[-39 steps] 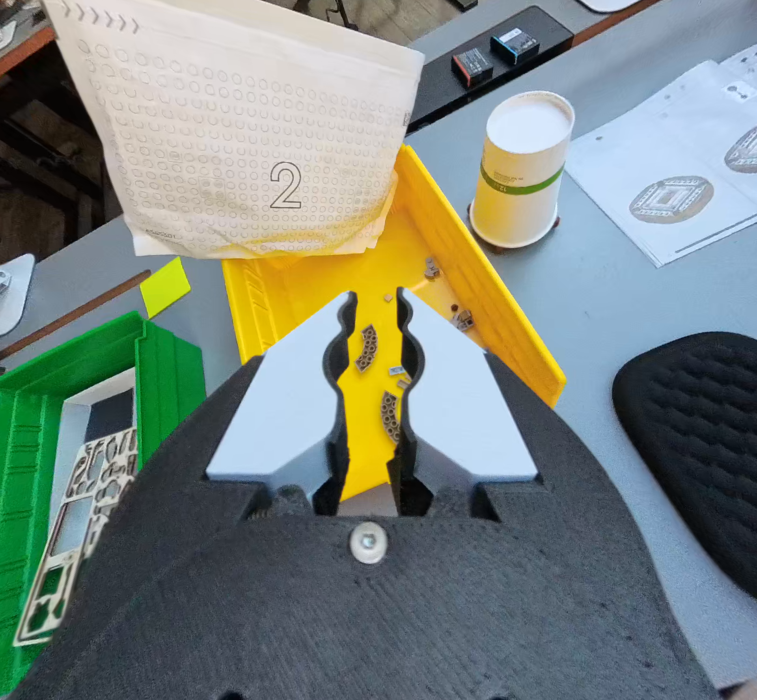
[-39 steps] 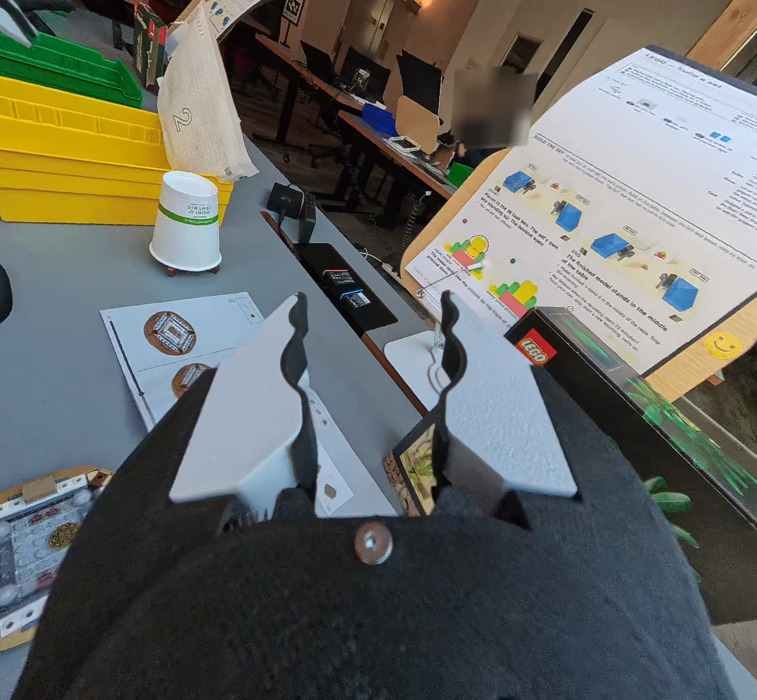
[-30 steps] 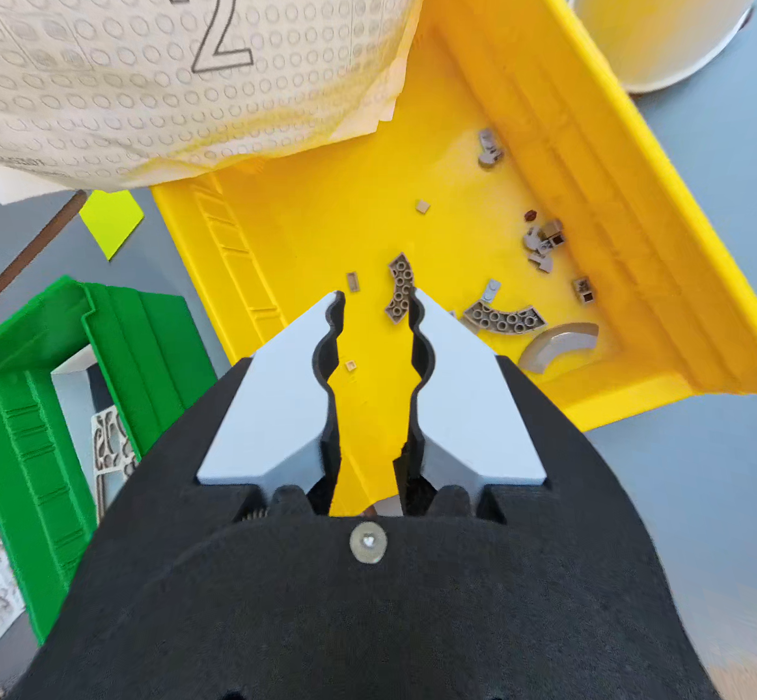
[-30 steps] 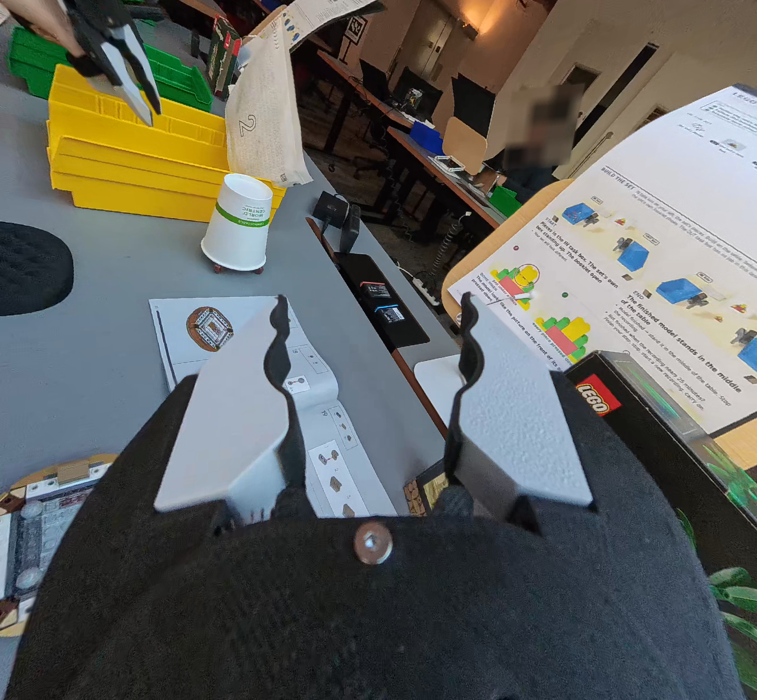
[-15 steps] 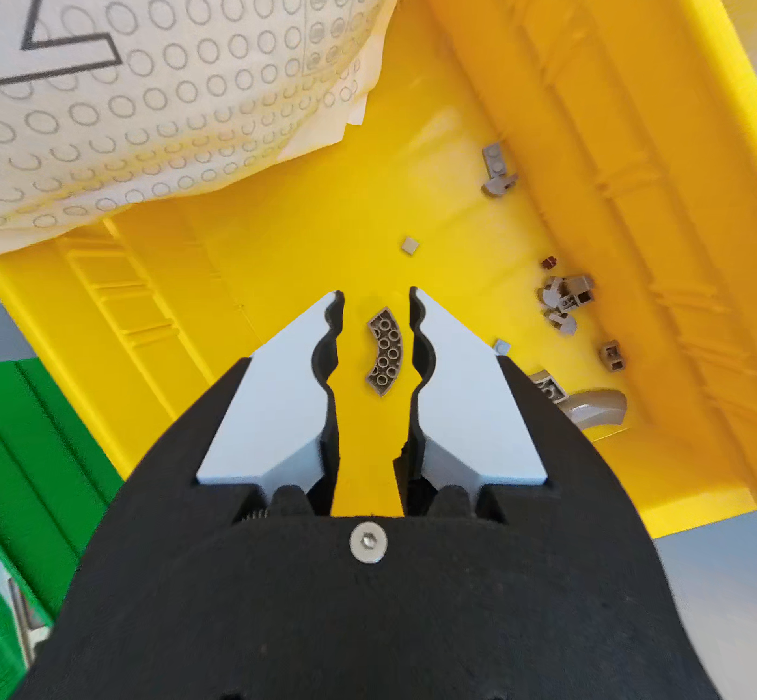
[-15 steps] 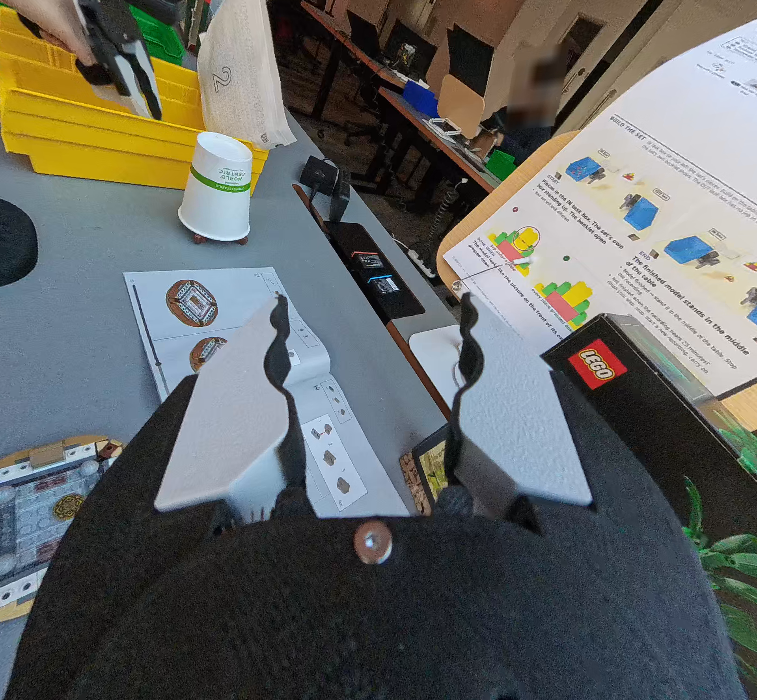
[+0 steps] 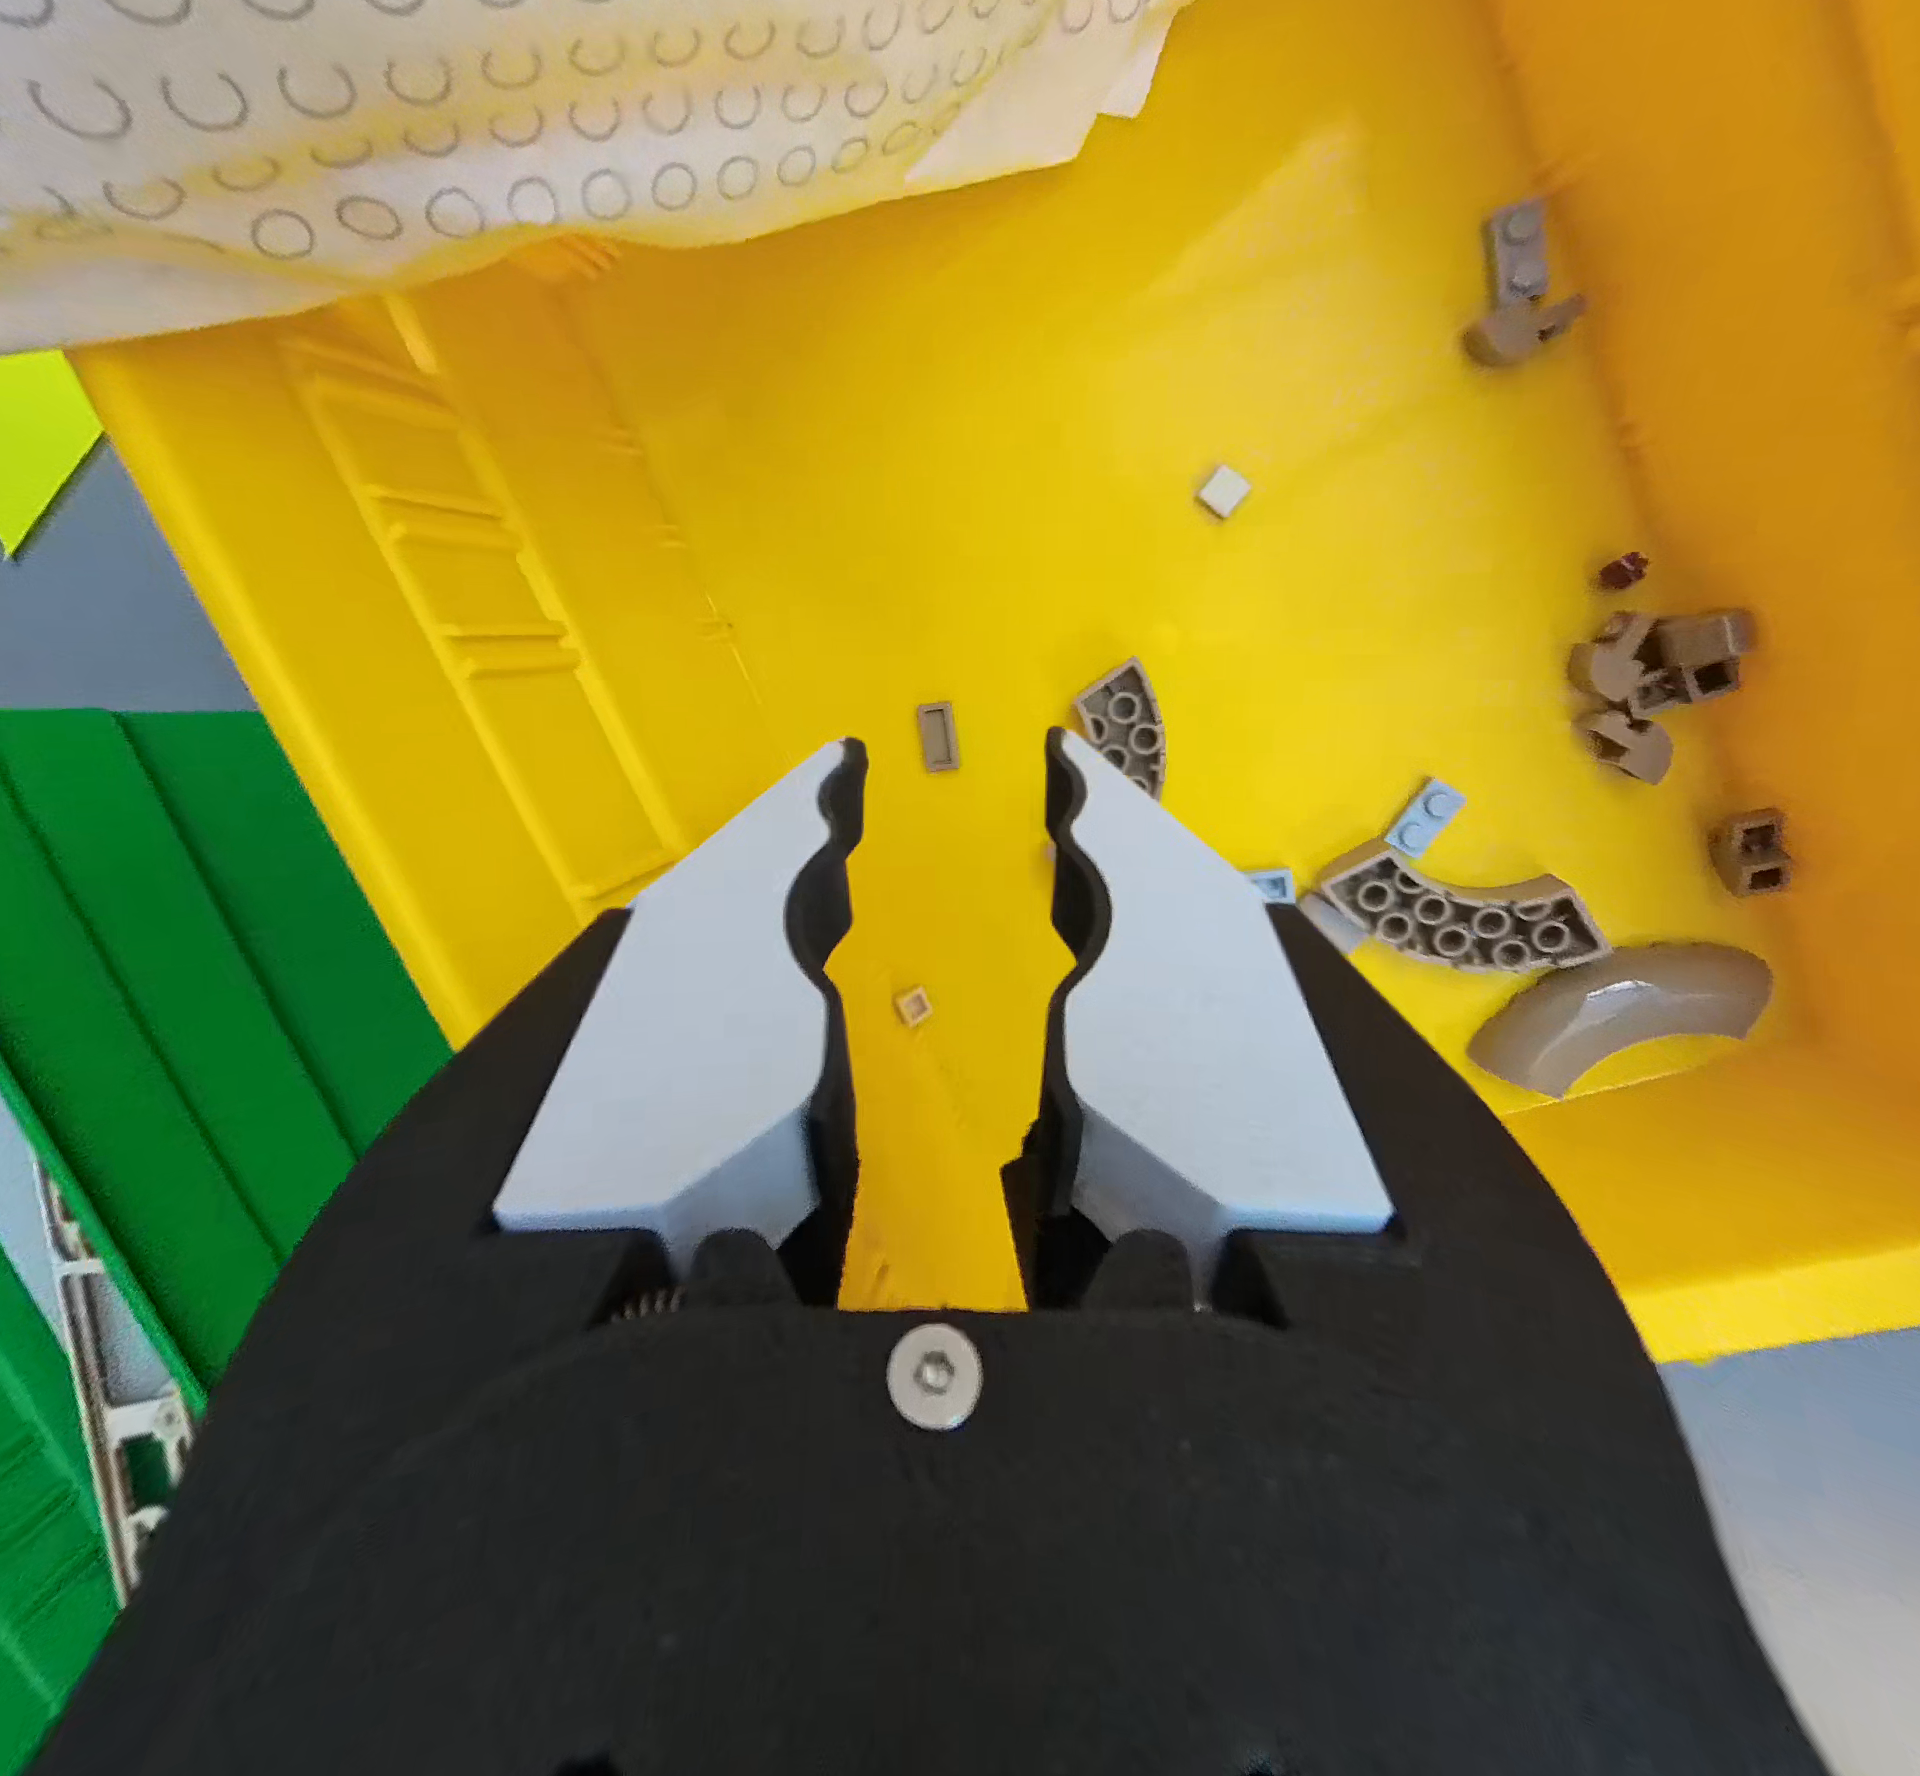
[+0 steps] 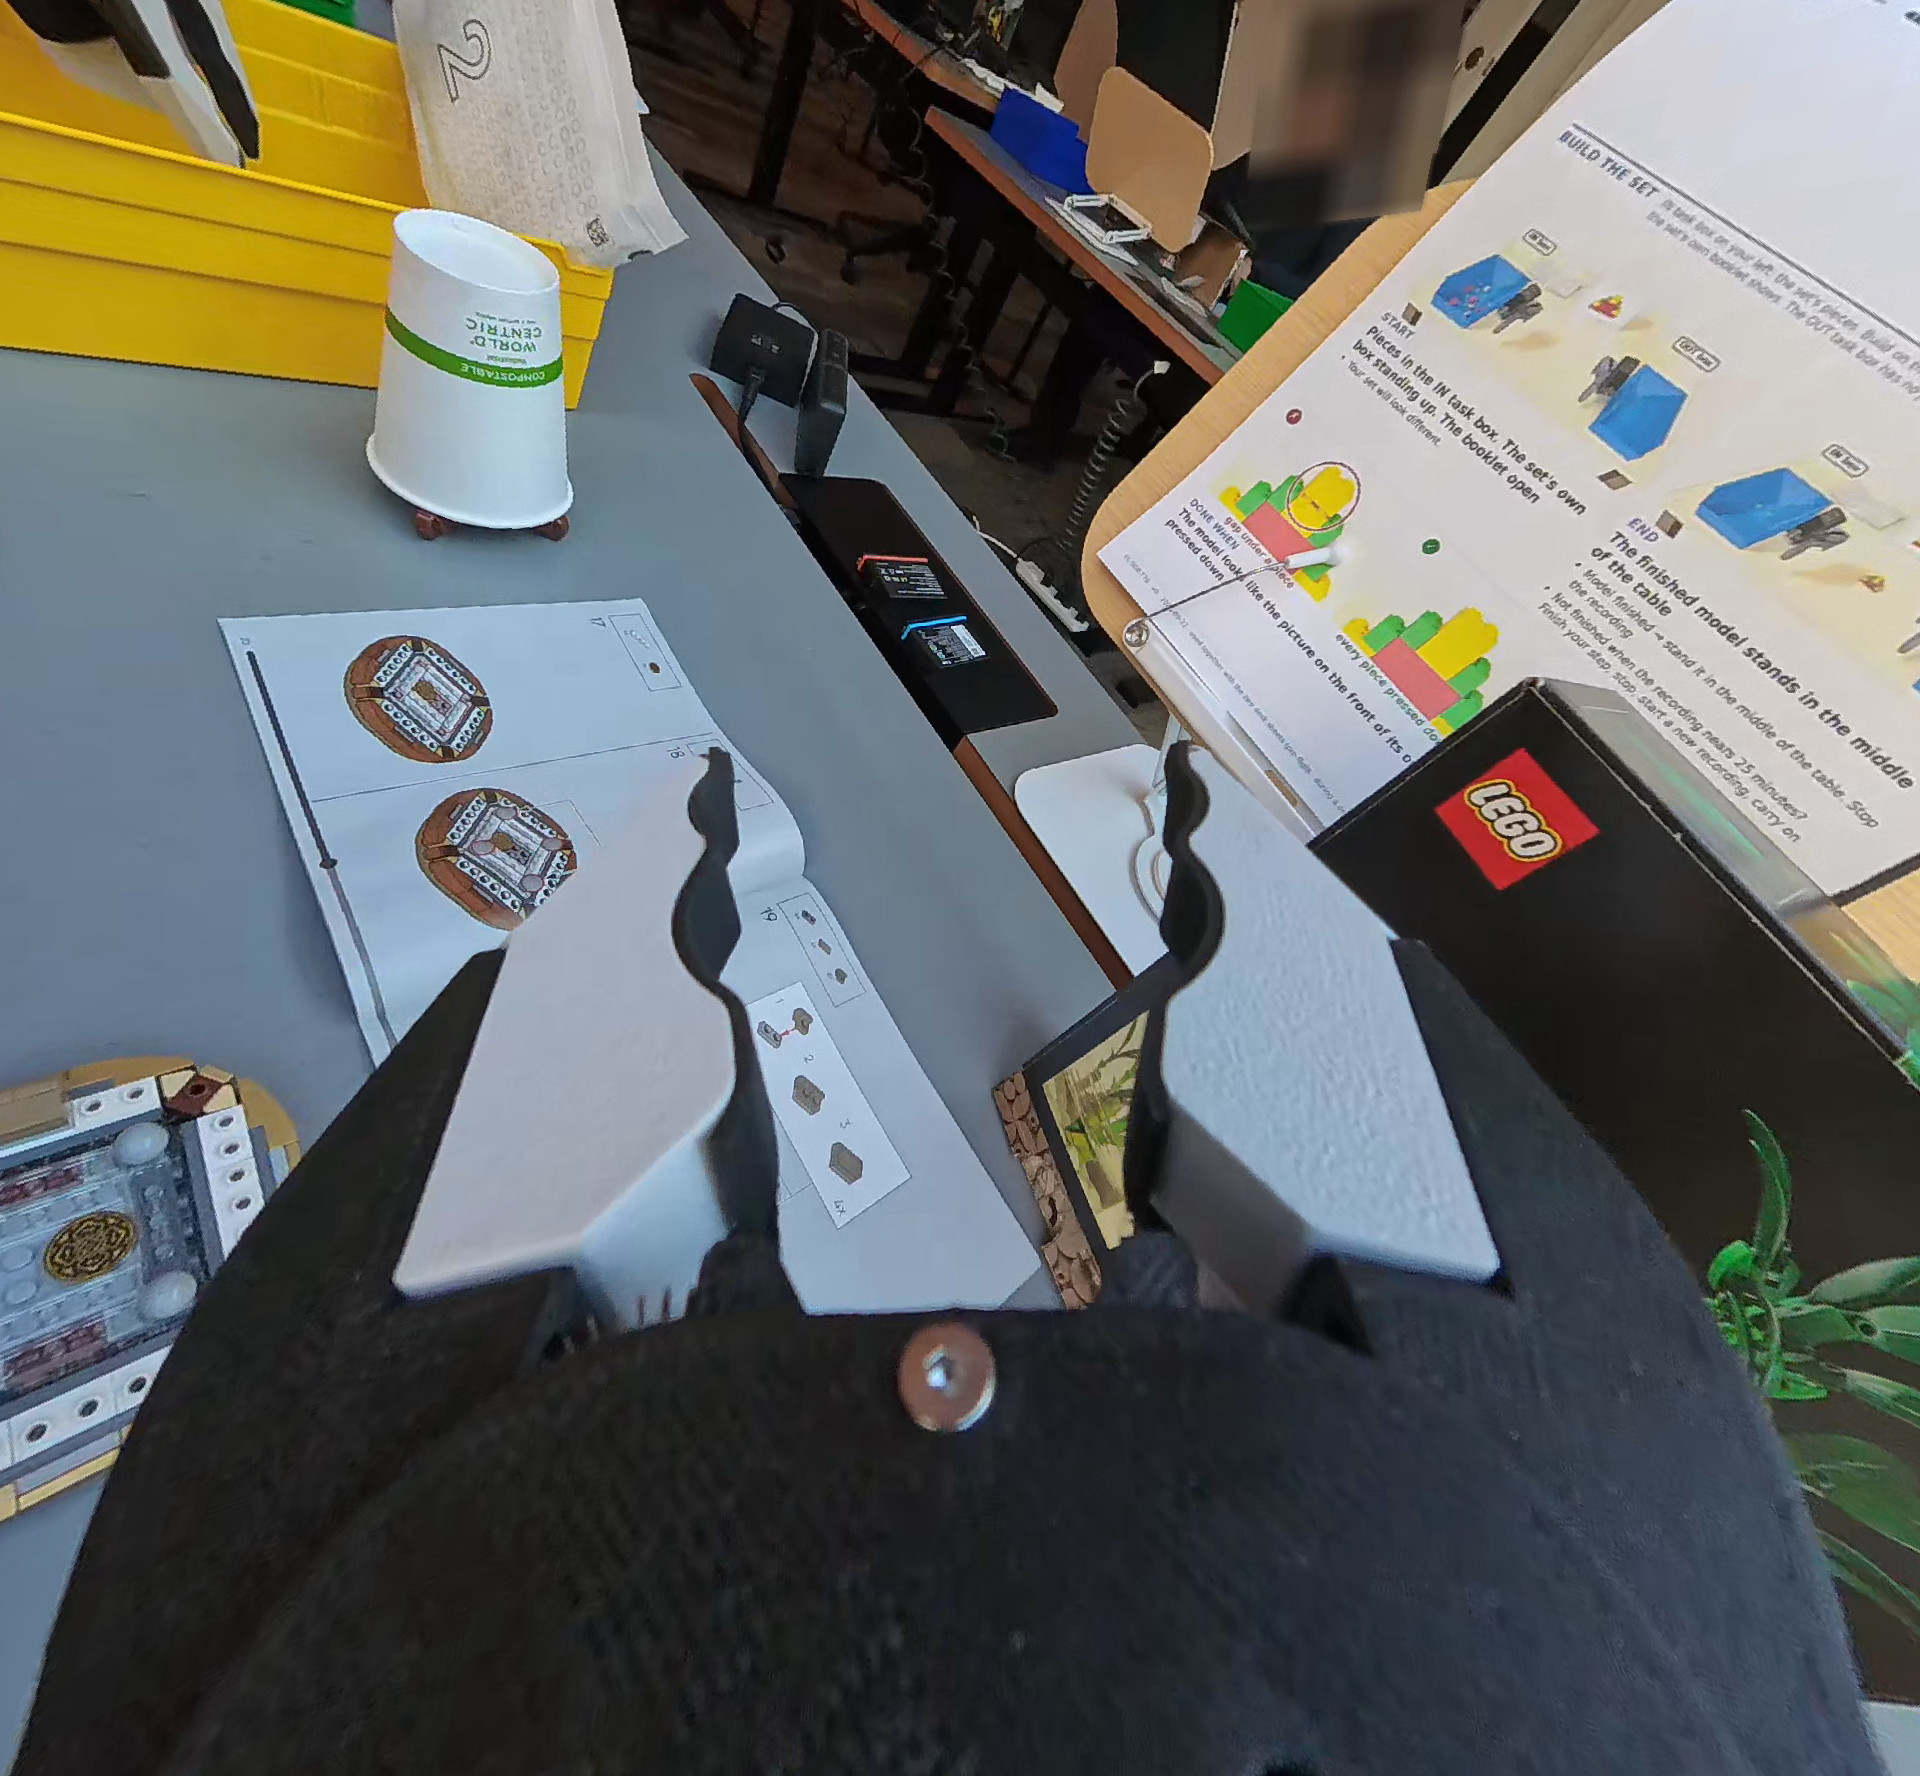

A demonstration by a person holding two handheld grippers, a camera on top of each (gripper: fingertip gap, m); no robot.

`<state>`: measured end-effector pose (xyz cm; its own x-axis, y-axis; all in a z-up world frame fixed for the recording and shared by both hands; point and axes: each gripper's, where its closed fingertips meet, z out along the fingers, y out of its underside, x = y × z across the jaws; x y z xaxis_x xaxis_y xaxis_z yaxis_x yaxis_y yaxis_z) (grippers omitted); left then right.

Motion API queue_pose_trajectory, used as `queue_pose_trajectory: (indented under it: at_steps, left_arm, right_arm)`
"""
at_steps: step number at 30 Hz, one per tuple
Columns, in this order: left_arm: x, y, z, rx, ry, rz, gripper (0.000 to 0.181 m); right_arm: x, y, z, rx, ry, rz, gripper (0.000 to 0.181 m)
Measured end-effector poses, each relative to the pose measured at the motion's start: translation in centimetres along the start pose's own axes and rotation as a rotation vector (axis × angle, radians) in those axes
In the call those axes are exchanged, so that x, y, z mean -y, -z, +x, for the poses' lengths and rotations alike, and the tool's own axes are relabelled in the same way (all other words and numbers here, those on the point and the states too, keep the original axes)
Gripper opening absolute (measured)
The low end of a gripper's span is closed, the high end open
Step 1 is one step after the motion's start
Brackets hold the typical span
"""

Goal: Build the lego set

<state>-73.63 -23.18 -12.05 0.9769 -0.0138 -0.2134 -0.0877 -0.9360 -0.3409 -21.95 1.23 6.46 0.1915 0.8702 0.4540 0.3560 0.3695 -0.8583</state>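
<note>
The left gripper [image 7: 948,758] hangs over the yellow bin [image 7: 582,646], jaws a little apart and holding nothing. Just ahead of the jaws lies a tiny flat tile [image 7: 938,737]. Beside the right jaw sits a curved brick [image 7: 1127,724], partly hidden. These bricks look hard, light and smooth, so they may slip. It seems best to pinch the curved brick across its narrow sides. The right gripper [image 8: 948,786] waits above the booklet [image 8: 520,750] on the table [image 8: 125,583], jaws wide and empty.

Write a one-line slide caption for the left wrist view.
Open left gripper hovers over grey bricks in yellow bin.
</note>
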Motion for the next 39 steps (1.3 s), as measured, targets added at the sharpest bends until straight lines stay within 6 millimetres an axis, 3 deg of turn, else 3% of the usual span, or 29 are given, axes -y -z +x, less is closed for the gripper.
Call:
queue_pose_trajectory:
  at_steps: [5, 9, 14, 24, 39]
  left_arm:
    - [-0.5, 1.6, 4.4, -0.154, -0.221, 0.024, 0.029]
    - [-1.9, 1.7, 5.5, -0.17, -0.276, -0.019, 0.034]
    - [-2.3, 1.5, 5.6, -0.164, -0.292, -0.002, 0.035]
    - [-2.9, 1.3, 5.9, -0.159, -0.314, -0.045, 0.034]
    - [-1.9, 1.7, 6.5, -0.173, -0.314, -0.024, 0.033]
  right_arm:
    - [-0.4, -0.4, -0.2, 0.006, 0.002, -0.015, 0.082]
    - [-0.6, -0.8, -0.6, 0.014, 0.009, -0.031, 0.082]
    - [-0.9, -0.7, -0.5, -0.006, 0.025, -0.055, 0.083]
    - [-1.9, 2.1, 3.1, -0.123, 0.011, -0.069, 0.079]
    - [-3.1, 2.1, 3.6, -0.135, 0.037, -0.12, 0.078]
